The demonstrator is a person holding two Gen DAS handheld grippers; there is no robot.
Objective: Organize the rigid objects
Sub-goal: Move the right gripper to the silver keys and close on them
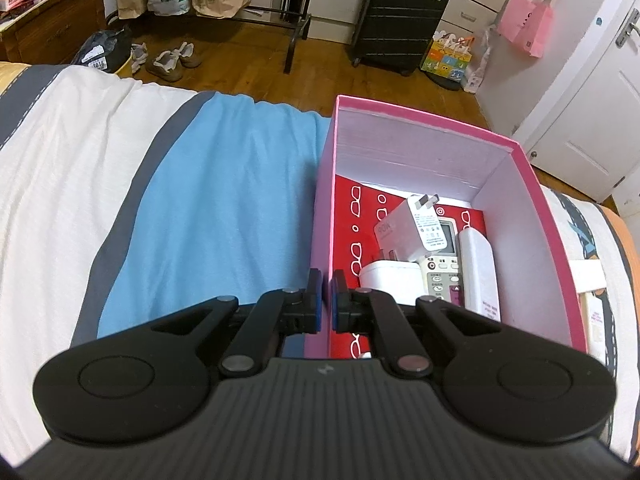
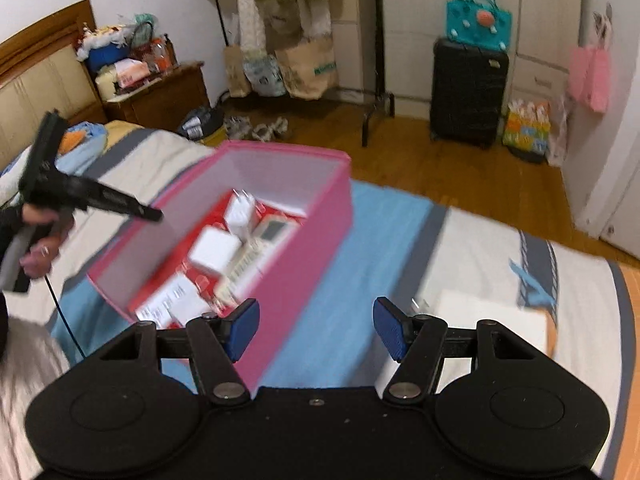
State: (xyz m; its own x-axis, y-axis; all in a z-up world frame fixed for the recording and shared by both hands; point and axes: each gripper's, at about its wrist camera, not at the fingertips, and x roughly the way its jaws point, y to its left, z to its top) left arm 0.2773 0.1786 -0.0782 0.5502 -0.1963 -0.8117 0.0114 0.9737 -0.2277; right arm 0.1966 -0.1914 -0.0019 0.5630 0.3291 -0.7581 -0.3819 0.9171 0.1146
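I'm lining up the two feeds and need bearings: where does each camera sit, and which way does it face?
Left wrist: on the left gripper, whose fingers straddle the pink box wall, facing floor and suitcase.
Right wrist: on the open right gripper, above the bed, looking at the box; the person's hand shows at left.
Shared: box, chargers, remote, suitcase.

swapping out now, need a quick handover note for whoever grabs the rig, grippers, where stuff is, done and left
Left gripper: nearly shut, astride the pink box's near wall; whether it pinches the wall is unclear.
Right gripper: open, empty, above the blue bedsheet.
In the box: two white chargers, a remote control and a white device.
Left: a flat white item on the bed, right of the box.
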